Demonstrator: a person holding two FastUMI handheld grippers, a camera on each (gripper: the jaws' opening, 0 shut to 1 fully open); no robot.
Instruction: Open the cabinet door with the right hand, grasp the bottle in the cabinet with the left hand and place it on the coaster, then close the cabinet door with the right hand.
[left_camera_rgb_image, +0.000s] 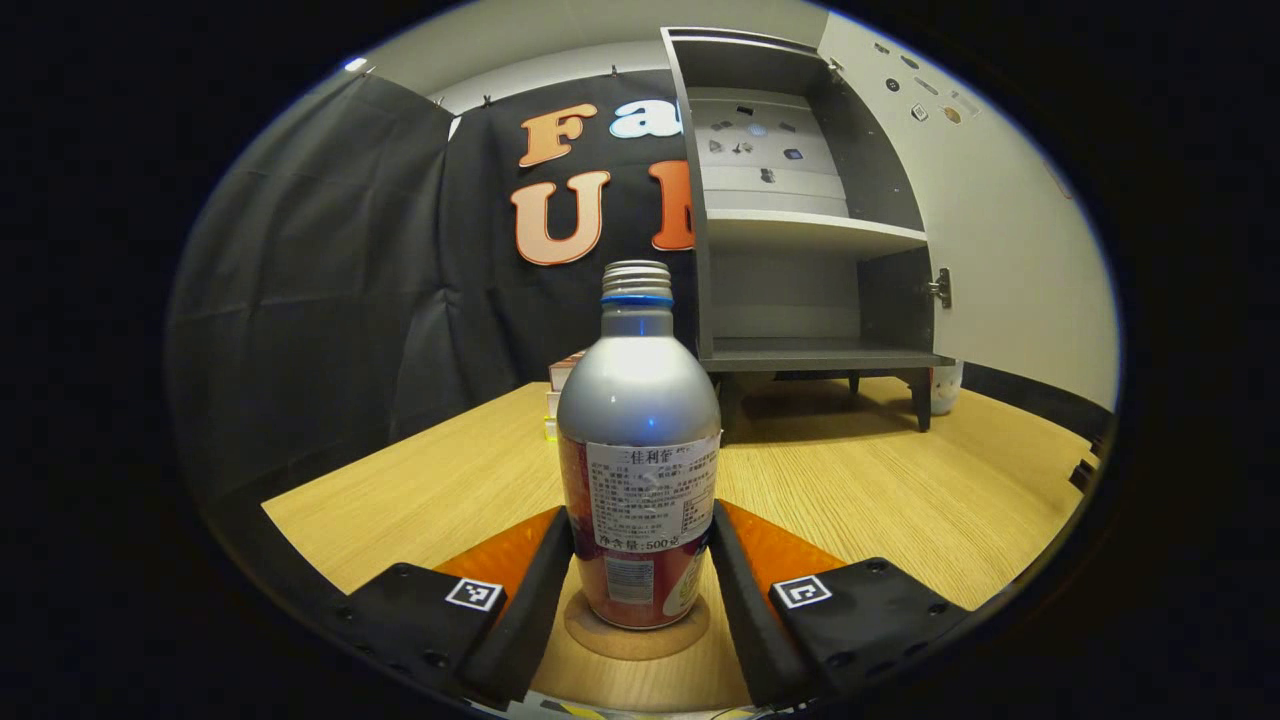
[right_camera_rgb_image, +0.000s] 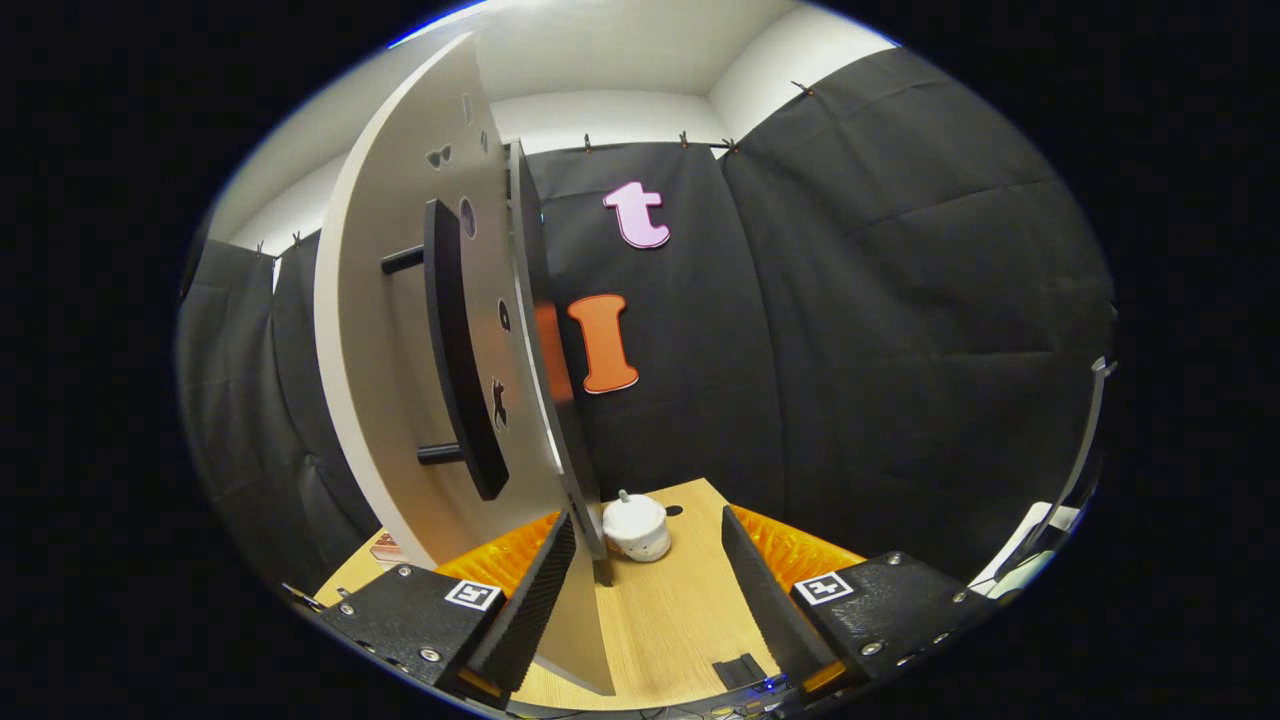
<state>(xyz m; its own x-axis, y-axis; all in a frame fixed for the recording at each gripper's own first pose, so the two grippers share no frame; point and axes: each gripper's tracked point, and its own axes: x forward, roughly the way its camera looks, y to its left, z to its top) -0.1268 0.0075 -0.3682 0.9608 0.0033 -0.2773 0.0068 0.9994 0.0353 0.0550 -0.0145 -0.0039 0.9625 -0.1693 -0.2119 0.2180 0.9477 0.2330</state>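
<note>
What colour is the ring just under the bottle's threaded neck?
Blue, on the silver metal bottle; clearest in the left gripper view.

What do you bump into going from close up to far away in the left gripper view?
The left gripper fingers → bottle standing on the coaster → bare wooden table → open cabinet → black cloth wall.
</note>
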